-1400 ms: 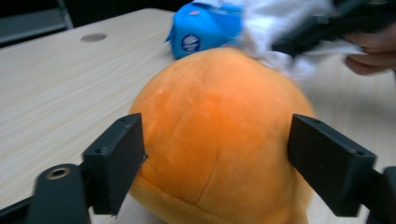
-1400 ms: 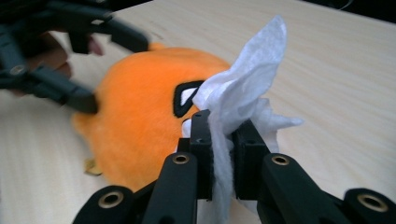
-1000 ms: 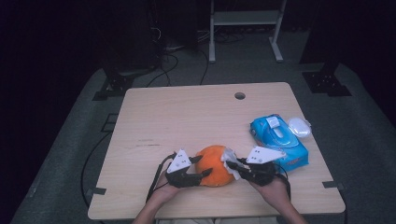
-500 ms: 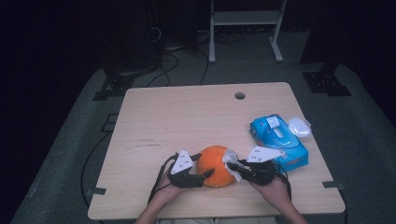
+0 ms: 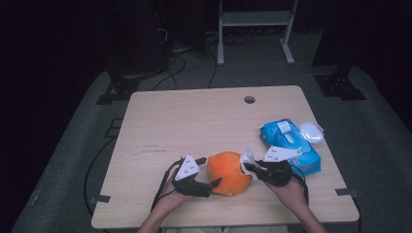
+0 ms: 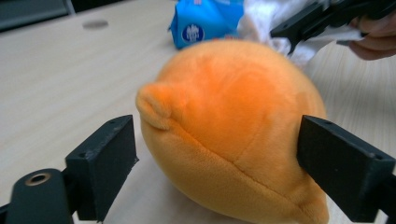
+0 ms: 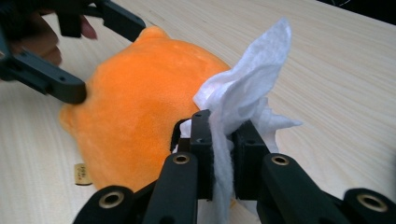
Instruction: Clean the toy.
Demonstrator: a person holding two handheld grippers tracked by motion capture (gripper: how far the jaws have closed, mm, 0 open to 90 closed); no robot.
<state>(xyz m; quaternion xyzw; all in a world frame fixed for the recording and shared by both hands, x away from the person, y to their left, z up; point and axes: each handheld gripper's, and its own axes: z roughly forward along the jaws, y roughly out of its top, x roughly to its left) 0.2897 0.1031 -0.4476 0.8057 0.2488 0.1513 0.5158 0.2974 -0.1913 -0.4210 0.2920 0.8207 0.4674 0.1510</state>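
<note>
High view has the round orange plush toy (image 5: 228, 172) sitting near the front edge of the light wooden table (image 5: 194, 121), between both hands. Left gripper (image 5: 214, 183) has just been opening its jaws; they stand wide on either side of the plush with gaps showing, so released. Right gripper (image 5: 247, 167) is clamped tight on a white wet wipe (image 7: 243, 100), held right against the plush. Blue wipes pack (image 5: 289, 145) lies just behind.

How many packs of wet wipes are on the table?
1. The blue wipes pack lies near the table's right edge, behind the right gripper, with a white round lid beside it.
</note>
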